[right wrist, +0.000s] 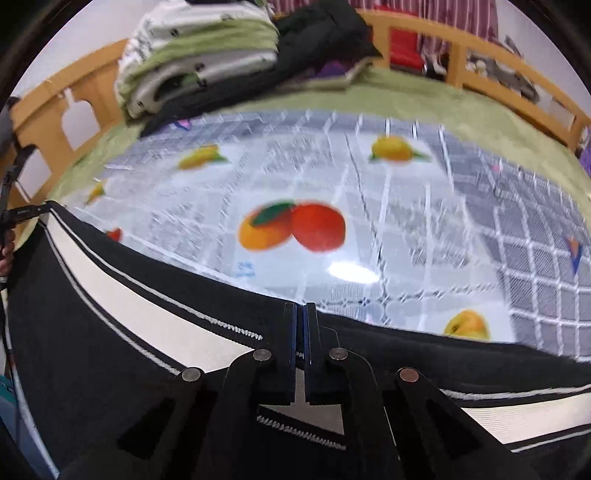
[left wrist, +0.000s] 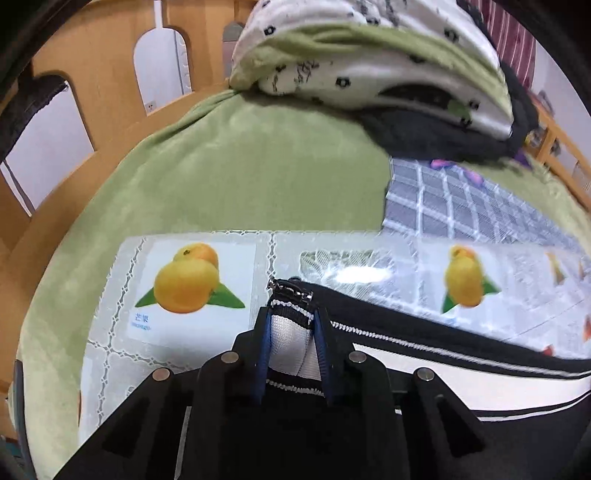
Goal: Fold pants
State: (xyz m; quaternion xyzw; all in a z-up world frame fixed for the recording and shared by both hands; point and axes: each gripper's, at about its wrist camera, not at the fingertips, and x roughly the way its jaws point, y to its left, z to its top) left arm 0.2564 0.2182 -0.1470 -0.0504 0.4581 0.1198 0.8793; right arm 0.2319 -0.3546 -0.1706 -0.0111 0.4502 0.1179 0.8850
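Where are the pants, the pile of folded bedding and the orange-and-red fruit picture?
pants [right wrist: 110,332], right wrist view, on the black cloth below the white stripe.
pile of folded bedding [left wrist: 369,55], left wrist view, on its green and white layers.
fruit picture [right wrist: 291,227], right wrist view, where the two fruits meet.

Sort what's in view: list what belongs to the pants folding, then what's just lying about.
Belongs to the job:
black pants with white stripes
left gripper, shut on the pants
right gripper, shut on the pants
fruit-print mat under them

Just lying about:
folded bedding stack
dark garment
green blanket
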